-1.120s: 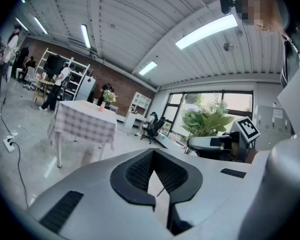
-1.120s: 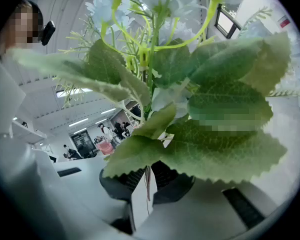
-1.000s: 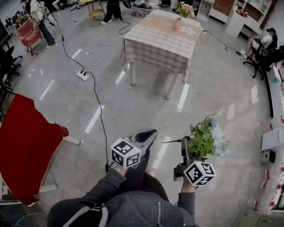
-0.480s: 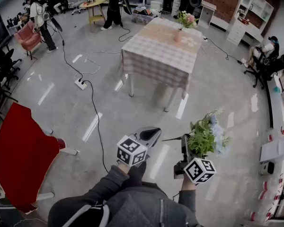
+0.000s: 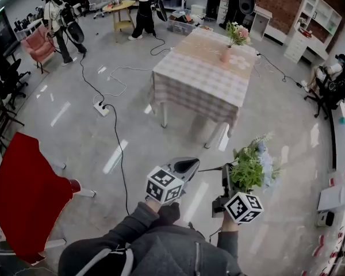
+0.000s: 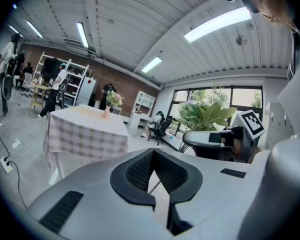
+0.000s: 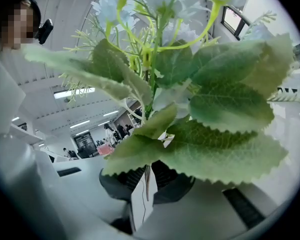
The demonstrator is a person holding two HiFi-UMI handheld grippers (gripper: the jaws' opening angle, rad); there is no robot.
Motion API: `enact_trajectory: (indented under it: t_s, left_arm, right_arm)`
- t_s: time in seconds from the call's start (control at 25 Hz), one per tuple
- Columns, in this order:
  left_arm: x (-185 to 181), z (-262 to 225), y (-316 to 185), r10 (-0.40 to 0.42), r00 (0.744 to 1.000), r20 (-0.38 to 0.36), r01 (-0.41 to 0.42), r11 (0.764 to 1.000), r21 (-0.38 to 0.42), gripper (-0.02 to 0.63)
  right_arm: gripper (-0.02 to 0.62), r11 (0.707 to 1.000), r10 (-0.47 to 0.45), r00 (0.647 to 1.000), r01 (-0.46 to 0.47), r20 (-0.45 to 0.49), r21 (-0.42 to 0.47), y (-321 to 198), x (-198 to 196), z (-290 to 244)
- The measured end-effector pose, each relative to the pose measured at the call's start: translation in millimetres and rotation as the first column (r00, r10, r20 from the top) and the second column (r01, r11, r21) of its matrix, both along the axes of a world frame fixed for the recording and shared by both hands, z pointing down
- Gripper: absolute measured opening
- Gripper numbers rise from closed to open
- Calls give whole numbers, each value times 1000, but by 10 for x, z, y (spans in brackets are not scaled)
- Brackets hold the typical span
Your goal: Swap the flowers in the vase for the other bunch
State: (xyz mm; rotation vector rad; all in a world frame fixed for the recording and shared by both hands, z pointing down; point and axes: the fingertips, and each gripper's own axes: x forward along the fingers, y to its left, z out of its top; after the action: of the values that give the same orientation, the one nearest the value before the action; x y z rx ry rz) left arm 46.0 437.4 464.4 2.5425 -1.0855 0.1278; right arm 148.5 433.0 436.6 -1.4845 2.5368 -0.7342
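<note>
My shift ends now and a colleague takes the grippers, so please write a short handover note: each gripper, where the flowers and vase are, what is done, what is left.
Left gripper: shut, empty.
Right gripper: shut on the stem of the new bunch, green leaves and pale blue flowers.
Vase: on the checked table across the floor ahead, old flowers in it.
Done: new bunch picked up.
Left: go to the table, take the old flowers out, probably with the left gripper, put the new bunch in the vase.
</note>
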Motion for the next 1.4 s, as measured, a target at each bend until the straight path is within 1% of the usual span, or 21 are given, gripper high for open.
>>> enact_trajectory:
  t_s: [0.24, 0.44, 0.56, 0.68, 0.84, 1.04, 1.2, 1.4]
  left_arm:
    - [-215, -12, -375, -13, 1000, -4, 13, 1000, 4, 9]
    - [-440, -16, -660, -47, 999, -15, 47, 999, 11, 9]
    - [-499, 24, -798, -54, 998, -19, 54, 999, 8, 9]
    - [-542, 51, -890, -45, 999, -21, 45, 999, 8, 9]
    - [-554, 50, -938, -32, 999, -29, 32, 999, 4, 9]
    - [-484, 68, -903, -12, 999, -31, 12, 1000, -4, 9]
    - [-501, 140, -873, -11, 1000, -29, 10, 1000, -22, 9]
    - [-547, 156, -970, -29, 999, -26, 29, 999, -19, 9]
  right_arm:
    - [26, 1000, -15, 1000, 15, 0, -4, -372, -229, 16]
    - [26, 1000, -22, 1000, 22, -8, 1, -637, -404, 12]
    - [26, 1000, -24, 1000, 24, -13, 0, -742, -458, 44]
    - [26, 1000, -18, 1000, 18, -17, -5, -809, -501, 91]
    - [26, 1000, -8, 1000, 7, -20, -15, -847, -501, 115]
    - [26, 1000, 2, 1000, -2, -19, -11, -835, -468, 97]
    - [26, 1000, 1, 1000, -1, -23, -24, -818, -493, 145]
    - [27, 1000, -10, 1000, 9, -29, -26, -953, -512, 168]
